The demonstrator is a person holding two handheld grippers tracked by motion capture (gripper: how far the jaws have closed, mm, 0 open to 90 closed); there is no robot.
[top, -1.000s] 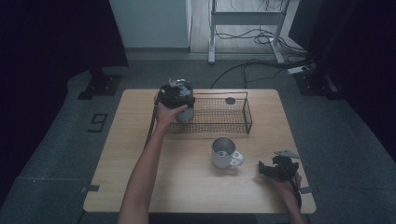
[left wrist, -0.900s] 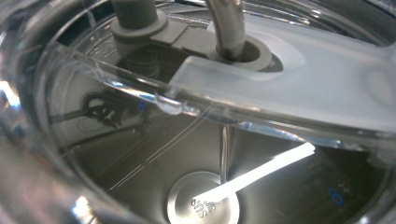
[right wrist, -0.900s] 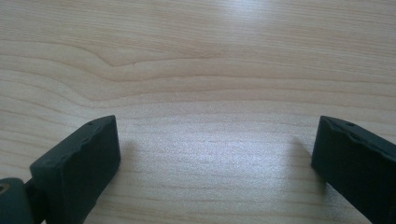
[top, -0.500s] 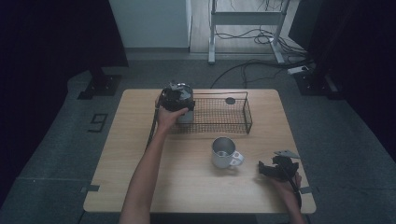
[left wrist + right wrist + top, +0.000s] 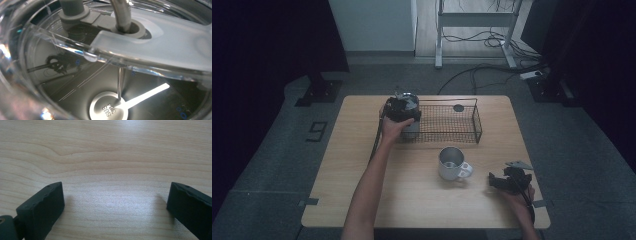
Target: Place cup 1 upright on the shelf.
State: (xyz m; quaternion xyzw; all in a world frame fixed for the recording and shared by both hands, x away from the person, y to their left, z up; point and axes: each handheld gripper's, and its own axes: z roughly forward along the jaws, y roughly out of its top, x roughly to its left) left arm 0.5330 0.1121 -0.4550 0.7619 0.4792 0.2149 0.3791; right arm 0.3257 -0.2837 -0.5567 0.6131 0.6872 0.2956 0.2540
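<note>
The wooden tabletop [image 5: 362, 165] fills the middle of the high view, pale and grained, with the person's two forearms coming in from its near edge. Toward its far side sits a black wire basket [image 5: 447, 122], a long open-topped rack that lies crosswise, its left end next to the left hand. A small dark round piece [image 5: 458, 107] rests near the basket's far rim; what it is cannot be made out.

At the basket's left end stands a steel tumbler [image 5: 410, 117] with a clear lid, upright. Whether it stands inside the basket's corner or just against it is not clear from above. The left claw [image 5: 401, 106] sits right on top of this tumbler, with the hand behind it. Its own view looks straight down through the clear lid [image 5: 150, 53], past a grey stopper fitting [image 5: 75, 10], into the shiny steel interior and its round stamped bottom [image 5: 108, 108]. Its jaws are not visible there, so I cannot tell whether it is clenched or released.

In front of the basket, well apart from the tumbler, a metal mug [image 5: 452, 163] stands upright on bare wood, its handle turned toward the near right.

The right claw [image 5: 504, 181] rests low at the near right corner, near the mug but not touching it. In its own view the two black jaws stand wide apart, released, with plain wood grain between them.
</note>
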